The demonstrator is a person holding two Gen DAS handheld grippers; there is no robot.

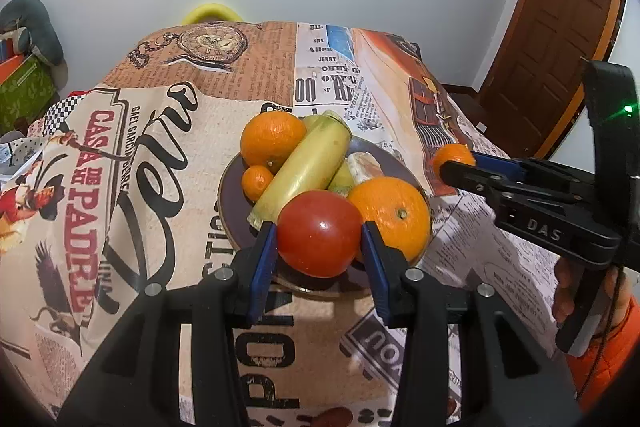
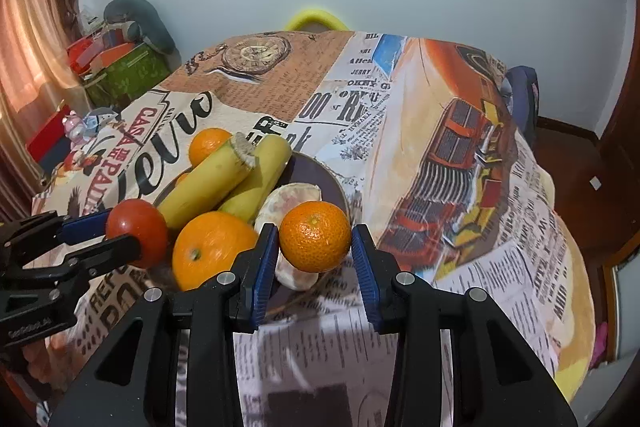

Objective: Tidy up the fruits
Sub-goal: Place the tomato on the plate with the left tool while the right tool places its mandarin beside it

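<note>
A dark round plate (image 1: 228, 211) on the printed tablecloth holds two cut yellow bananas (image 1: 304, 171), a big orange (image 1: 390, 213), another orange (image 1: 272, 139), a small mandarin (image 1: 258, 181) and a peeled citrus piece (image 2: 294, 199). My left gripper (image 1: 320, 243) is shut on a red tomato (image 1: 320, 233), held above the plate's near rim. My right gripper (image 2: 315, 247) is shut on a small mandarin (image 2: 315, 237), held just right of the plate (image 2: 324, 175). In the left wrist view the right gripper (image 1: 454, 165) and its mandarin (image 1: 454, 155) hang off to the right of the plate.
The table (image 1: 168, 155) is covered by a newspaper-and-car print cloth. A yellow chair back (image 1: 212, 13) stands behind the far edge. Boxes and a grey cushion (image 2: 136, 23) sit at the left, a wooden door (image 1: 560, 27) at the right. A person's hand (image 1: 568, 291) grips the right handle.
</note>
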